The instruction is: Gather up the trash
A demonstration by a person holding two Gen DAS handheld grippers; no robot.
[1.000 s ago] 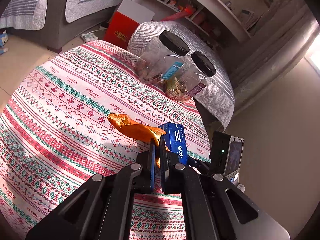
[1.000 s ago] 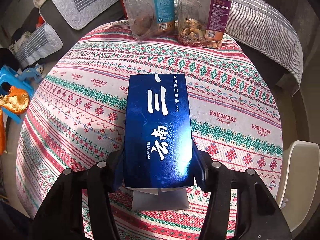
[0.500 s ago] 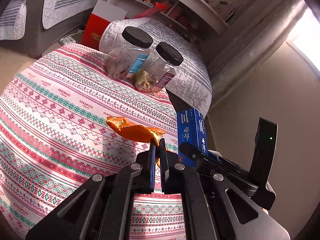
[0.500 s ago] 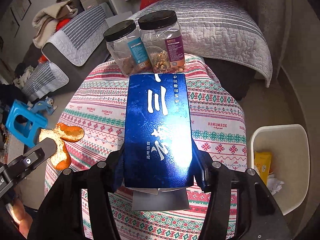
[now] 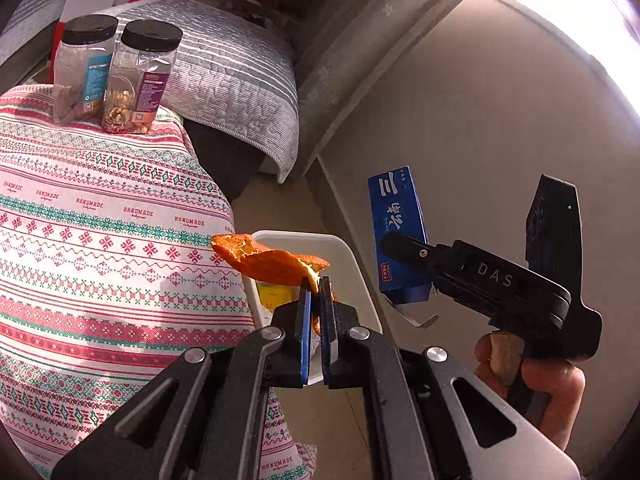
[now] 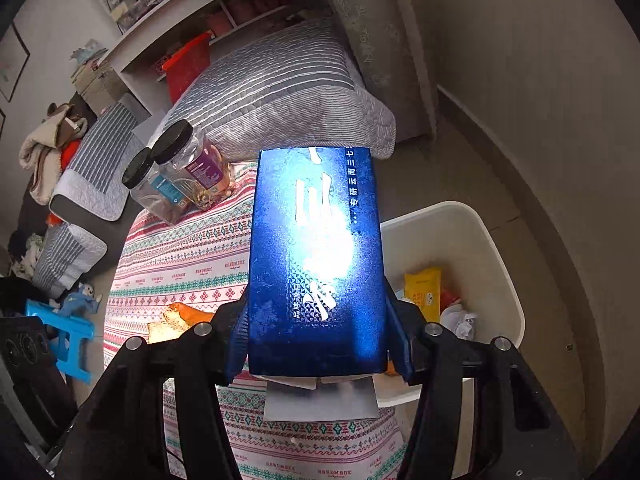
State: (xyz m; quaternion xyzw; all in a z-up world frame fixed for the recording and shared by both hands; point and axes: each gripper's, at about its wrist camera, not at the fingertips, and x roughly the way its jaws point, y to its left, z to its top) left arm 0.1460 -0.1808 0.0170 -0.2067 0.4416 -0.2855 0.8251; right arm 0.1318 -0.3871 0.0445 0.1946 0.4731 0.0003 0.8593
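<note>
Hand-held gripper (image 5: 315,286) beside jars (image 5: 116,76).

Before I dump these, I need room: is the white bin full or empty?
Neither: the white bin holds a yellow packet and crumpled paper; bare wall shows above.

- Right gripper (image 6: 316,344) clamps a blue box (image 6: 316,256) by its long sides — glare on the printed face.
- White bin (image 6: 472,248) right of the box; a yellow packet (image 6: 422,288) and crumpled paper lie inside.
- Patterned tablecloth (image 6: 192,264) carries two black-lidded jars (image 6: 180,176).
- Orange peel (image 6: 176,318) shows at lower left.
</note>
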